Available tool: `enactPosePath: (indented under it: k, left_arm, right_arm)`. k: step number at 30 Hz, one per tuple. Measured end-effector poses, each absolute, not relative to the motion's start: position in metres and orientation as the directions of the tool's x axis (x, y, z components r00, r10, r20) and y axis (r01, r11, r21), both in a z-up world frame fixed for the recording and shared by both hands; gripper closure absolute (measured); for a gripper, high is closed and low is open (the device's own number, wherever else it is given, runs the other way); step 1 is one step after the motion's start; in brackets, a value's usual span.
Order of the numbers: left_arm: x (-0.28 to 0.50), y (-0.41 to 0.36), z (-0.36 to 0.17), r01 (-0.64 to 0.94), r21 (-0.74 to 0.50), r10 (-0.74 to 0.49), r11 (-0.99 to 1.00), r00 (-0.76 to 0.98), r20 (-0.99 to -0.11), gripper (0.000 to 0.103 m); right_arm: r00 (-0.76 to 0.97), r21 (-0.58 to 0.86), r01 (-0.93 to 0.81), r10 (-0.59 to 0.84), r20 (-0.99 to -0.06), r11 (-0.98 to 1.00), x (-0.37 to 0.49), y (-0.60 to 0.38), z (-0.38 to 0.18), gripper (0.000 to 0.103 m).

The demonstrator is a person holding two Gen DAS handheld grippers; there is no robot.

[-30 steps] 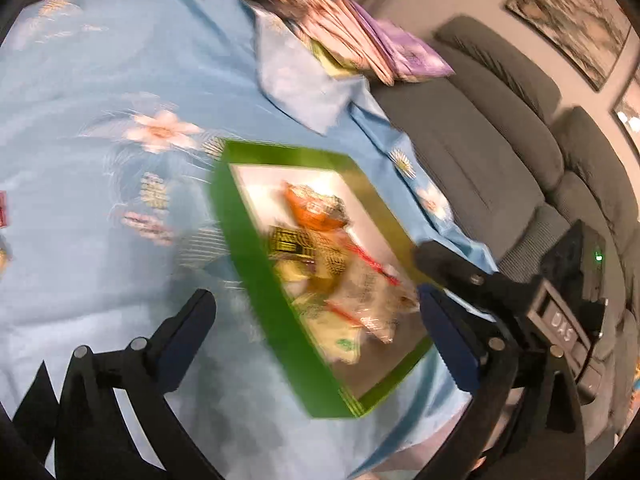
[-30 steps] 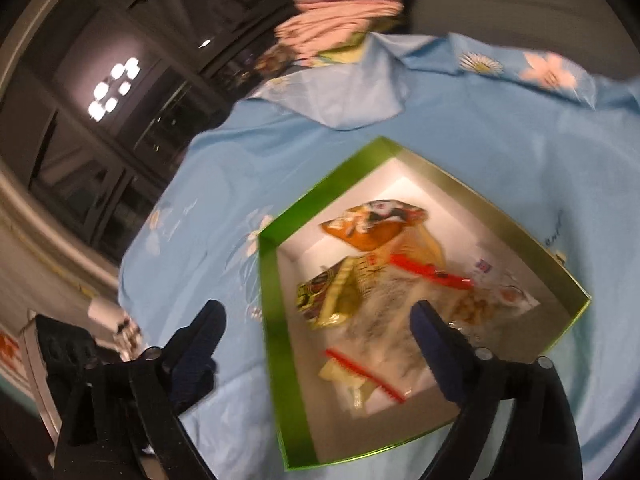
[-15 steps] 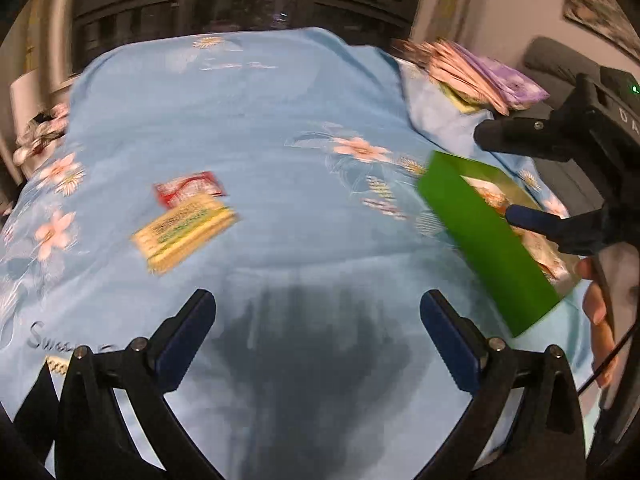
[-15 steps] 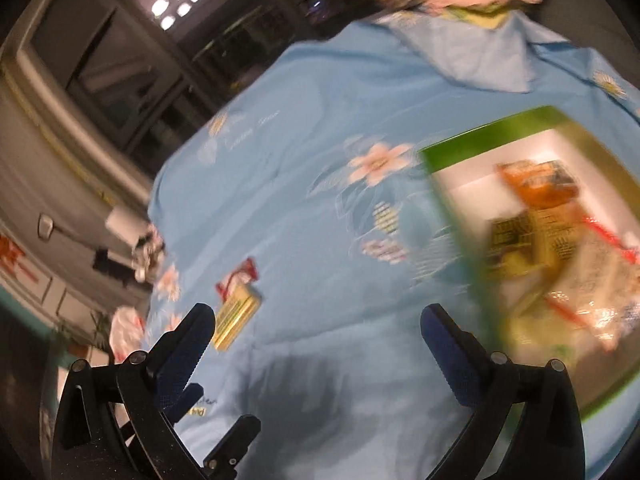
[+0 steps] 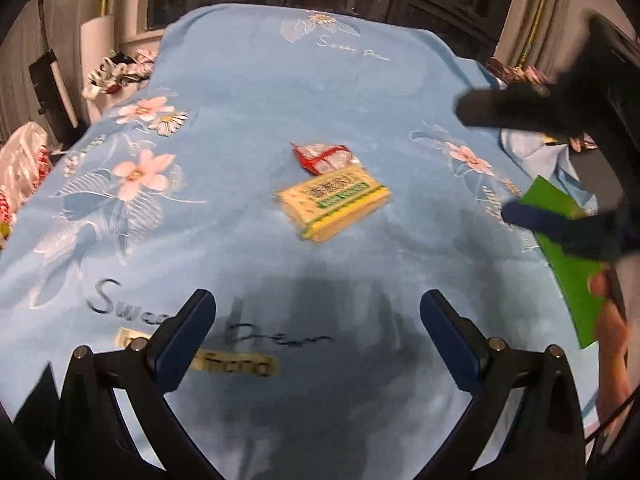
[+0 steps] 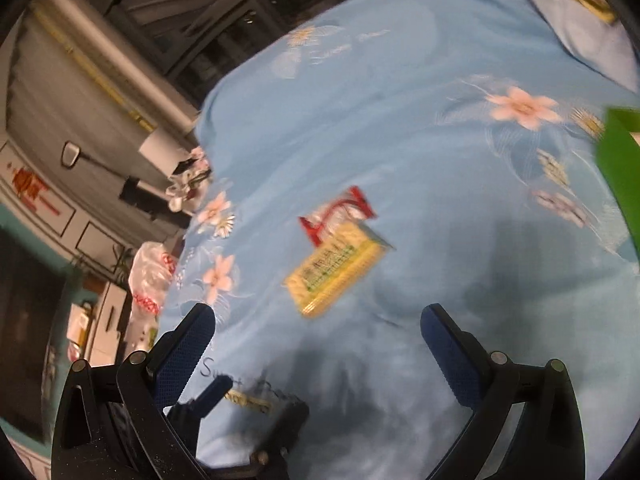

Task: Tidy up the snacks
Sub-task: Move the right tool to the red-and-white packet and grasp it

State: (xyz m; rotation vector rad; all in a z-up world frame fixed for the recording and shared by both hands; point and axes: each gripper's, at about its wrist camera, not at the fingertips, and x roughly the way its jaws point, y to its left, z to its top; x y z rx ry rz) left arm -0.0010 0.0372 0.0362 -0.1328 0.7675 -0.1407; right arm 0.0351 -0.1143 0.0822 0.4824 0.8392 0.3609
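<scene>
So the counter's covered in a light blue cloth [image 5: 248,80] with pink flowers and "Sweet Dream" script printed on it. Lying flat near the middle is a yellow snack pack [image 5: 334,202] with a green label, and a red-and-clear wrapper [image 5: 322,156] sits right against its far edge, touching or slightly overlapping. Closer in there's a thin yellow strip pack [image 5: 236,362], blurry, can't read it. Off at the right edge sits a green box [image 5: 560,248]. Far right corner has a stack of pinkish packets [image 5: 520,74].
</scene>
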Motion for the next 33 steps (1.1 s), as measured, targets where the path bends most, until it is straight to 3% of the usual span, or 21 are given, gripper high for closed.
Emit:
enactPosePath:
  k: [6, 10, 12, 16, 18, 19, 24, 30, 33]
  left_arm:
    - [-0.002, 0.078, 0.031, -0.04, -0.19, -0.104, 0.981, 0.719, -0.687, 0.0]
    - [0.001, 0.103, 0.041, -0.127, -0.153, -0.002, 0.98, 0.761, -0.648, 0.0]
    - [0.004, 0.109, 0.043, -0.155, -0.132, 0.035, 0.979, 0.766, -0.642, 0.0]
    - [0.012, 0.122, 0.04, -0.136, -0.189, -0.025, 0.973, 0.747, -0.664, 0.0]
    - [0.017, 0.125, 0.038, -0.161, -0.172, 0.004, 0.972, 0.742, -0.671, 0.0]
    - [0.017, 0.125, 0.036, -0.178, -0.163, 0.023, 0.97, 0.74, -0.672, 0.0]
    - [0.024, 0.12, 0.03, -0.166, -0.156, 0.01, 0.974, 0.713, -0.701, 0.0]
    - [0.022, 0.117, 0.027, -0.158, -0.247, -0.068, 0.956, 0.699, -0.712, 0.0]
    - [0.024, 0.116, 0.024, -0.136, -0.303, -0.133, 0.943, 0.681, -0.72, 0.0]
  right_arm:
    - [0.557, 0.605, -0.021, 0.512, -0.654, 0.796, 0.102, -0.087, 0.058, 0.0]
    - [0.56, 0.323, -0.06, 0.3, -0.772, 0.944, 0.15, -0.052, 0.053, 0.0]
    - [0.539, 0.269, -0.103, 0.281, -0.794, 0.958, 0.174, -0.036, 0.045, 0.0]
    - [0.47, 0.155, -0.119, 0.193, -0.861, 0.981, 0.208, -0.01, 0.011, 0.0]
    - [0.538, -0.035, -0.147, 0.05, -0.842, 0.988, 0.211, 0.005, 0.005, 0.0]
    - [0.545, 0.002, -0.123, 0.069, -0.836, 0.992, 0.211, 0.002, 0.007, 0.001]
    - [0.529, 0.089, -0.081, 0.118, -0.84, 0.993, 0.206, -0.022, 0.018, 0.028]
    - [0.542, 0.274, -0.079, 0.272, -0.795, 0.959, 0.18, -0.058, 0.021, 0.04]
    - [0.552, 0.355, -0.06, 0.327, -0.767, 0.933, 0.177, -0.068, 0.026, 0.04]
